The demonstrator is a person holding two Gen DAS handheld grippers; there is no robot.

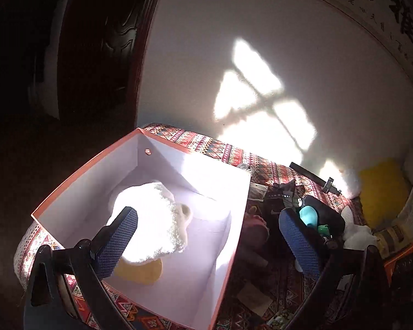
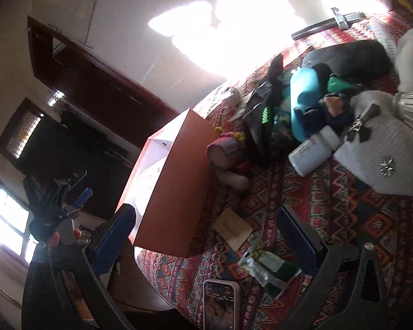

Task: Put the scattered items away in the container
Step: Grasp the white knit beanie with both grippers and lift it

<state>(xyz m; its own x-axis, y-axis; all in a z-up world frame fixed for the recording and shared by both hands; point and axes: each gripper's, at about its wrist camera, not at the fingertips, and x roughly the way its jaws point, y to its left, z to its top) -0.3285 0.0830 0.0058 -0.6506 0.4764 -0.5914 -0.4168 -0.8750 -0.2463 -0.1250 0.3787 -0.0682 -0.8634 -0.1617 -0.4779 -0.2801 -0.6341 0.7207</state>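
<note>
An orange box with a white inside [image 1: 201, 184] stands on the patterned cloth; it also shows in the right wrist view [image 2: 176, 189]. Inside lie a fluffy white item [image 1: 154, 220] and a yellow item [image 1: 140, 271]. My left gripper [image 1: 209, 242] is open and empty above the box. My right gripper [image 2: 206, 236] is open and empty, low over the cloth beside the box. Scattered nearby are a pink doll [image 2: 225, 151], a white bottle [image 2: 311, 151], a blue bottle [image 2: 303, 101], a tan card [image 2: 232, 228], a green packet [image 2: 269, 269] and a phone [image 2: 220, 305].
A dark bag [image 2: 261, 121], a black pouch [image 2: 349, 57] and a white knit garment [image 2: 385, 151] lie on the cloth. A dark tool [image 2: 325, 26] rests by the wall. A yellow cushion [image 1: 380, 189] sits at the far right. The person's hand holding the left gripper [image 2: 57, 214] shows at left.
</note>
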